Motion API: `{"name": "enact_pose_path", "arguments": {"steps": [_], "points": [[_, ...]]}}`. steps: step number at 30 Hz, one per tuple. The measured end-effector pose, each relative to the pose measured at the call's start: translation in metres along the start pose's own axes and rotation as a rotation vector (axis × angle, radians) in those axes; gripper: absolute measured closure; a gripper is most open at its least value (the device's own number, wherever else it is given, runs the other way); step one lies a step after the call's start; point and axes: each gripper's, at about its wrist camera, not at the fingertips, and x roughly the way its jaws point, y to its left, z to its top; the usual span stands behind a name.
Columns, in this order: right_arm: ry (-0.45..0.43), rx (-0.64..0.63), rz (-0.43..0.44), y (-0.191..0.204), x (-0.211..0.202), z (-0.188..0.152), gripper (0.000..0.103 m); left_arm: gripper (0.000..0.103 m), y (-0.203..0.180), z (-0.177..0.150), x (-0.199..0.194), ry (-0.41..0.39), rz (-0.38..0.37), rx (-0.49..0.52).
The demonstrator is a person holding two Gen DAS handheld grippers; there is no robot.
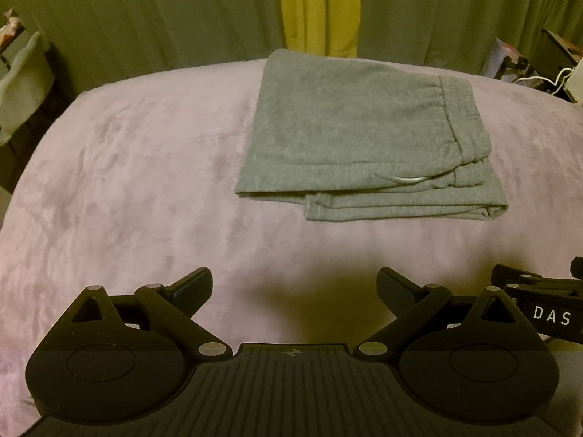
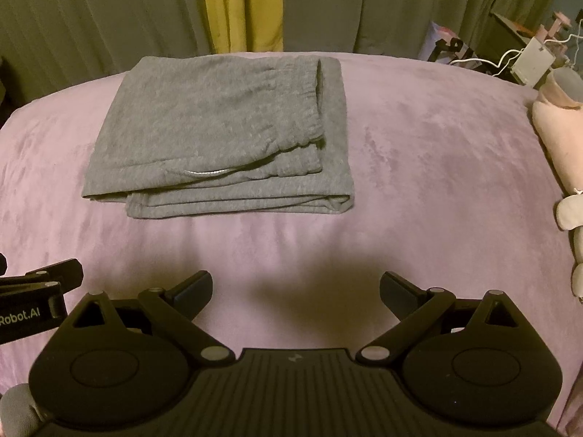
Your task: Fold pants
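Nearest, the left gripper (image 1: pixel 294 284) and right gripper (image 2: pixel 296 286) hover spread and empty over the blanket (image 2: pixel 419 167). The folded pants (image 1: pixel 349 134) lie toward its far edge; a careless regrasp could undo the layers.

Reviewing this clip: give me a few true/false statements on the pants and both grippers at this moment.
1. The grey pants lie folded on the purple blanket. True.
2. The left gripper is clamped on the pants. False: its jaws are open and empty, short of the pants.
3. The right gripper is open. True.
4. The pants hang off the near edge. False: they lie flat, towards the curtains.
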Motion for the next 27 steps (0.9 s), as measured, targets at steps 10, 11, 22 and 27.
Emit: {"name": "enact_pose_path", "arguments": {"steps": [10, 11, 22, 27], "points": [[-0.001, -0.005, -0.004, 0.0025, -0.0021, -0.0014, 0.005, 0.002, 0.0015, -0.0011, -0.0024, -0.003, 0.005, 0.001], [-0.001, -0.005, -0.004, 0.0024, -0.0021, -0.0015, 0.005, 0.002, 0.0018, -0.0009, -0.0025, -0.003, 0.006, 0.002], [-0.001, -0.005, -0.001, 0.0020, -0.0034, -0.0022, 0.005, 0.002, 0.0010, 0.0000, -0.0029, -0.004, 0.004, 0.008], [-0.005, -0.005, 0.003, 0.0014, -0.0045, -0.0023, 0.004, 0.002, -0.0003, -0.0004, -0.0037, -0.003, 0.005, 0.009]]}}
